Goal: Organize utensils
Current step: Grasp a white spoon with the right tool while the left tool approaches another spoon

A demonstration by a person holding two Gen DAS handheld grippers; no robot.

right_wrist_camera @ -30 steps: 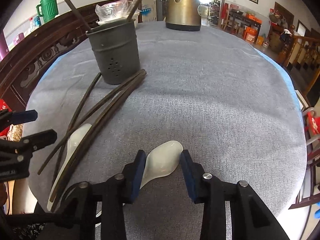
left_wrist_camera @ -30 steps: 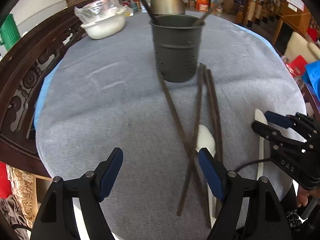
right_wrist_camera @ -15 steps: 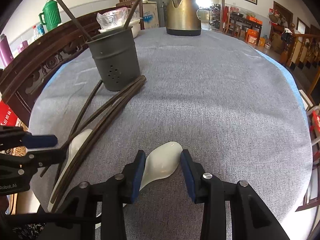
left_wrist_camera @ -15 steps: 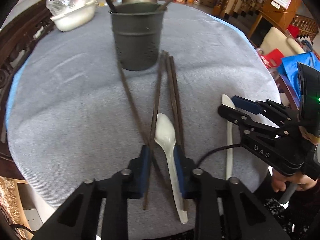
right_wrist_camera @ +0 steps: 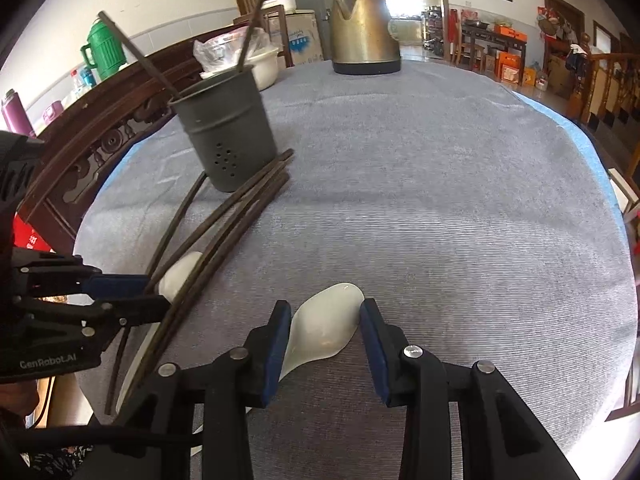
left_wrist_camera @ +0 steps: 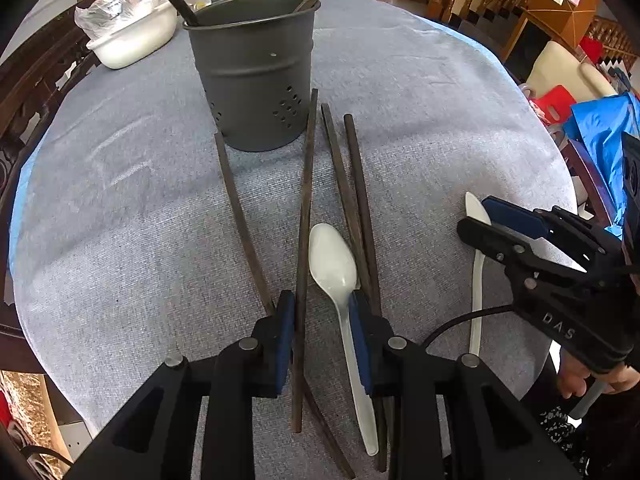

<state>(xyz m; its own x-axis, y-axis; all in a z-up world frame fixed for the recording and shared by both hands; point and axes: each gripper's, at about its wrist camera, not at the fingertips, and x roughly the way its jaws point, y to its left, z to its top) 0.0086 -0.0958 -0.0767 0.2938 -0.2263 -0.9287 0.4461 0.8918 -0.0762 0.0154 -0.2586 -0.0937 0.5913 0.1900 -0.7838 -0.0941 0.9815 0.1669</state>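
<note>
A grey perforated utensil holder [left_wrist_camera: 254, 72] stands on the table with two dark chopsticks in it; it also shows in the right wrist view [right_wrist_camera: 226, 136]. Several dark chopsticks [left_wrist_camera: 352, 200] lie loose in front of it. My left gripper [left_wrist_camera: 322, 316] is narrowed around one chopstick [left_wrist_camera: 304, 216] and the handle of a white spoon [left_wrist_camera: 334, 268]. My right gripper [right_wrist_camera: 325, 328] is partly open astride a second white spoon [right_wrist_camera: 326, 328], which rests on the cloth [right_wrist_camera: 440, 200]. The right gripper also shows in the left wrist view [left_wrist_camera: 500, 224].
A brass kettle [right_wrist_camera: 364, 28] stands at the far side. A white covered bowl [left_wrist_camera: 132, 36] sits at the back left. A carved dark wooden chair back [right_wrist_camera: 100, 136] runs along the left edge. The table edge is close below both grippers.
My left gripper moved right and forward over the utensils and narrowed from wide open onto a chopstick and the spoon handle. My right gripper stayed around its spoon.
</note>
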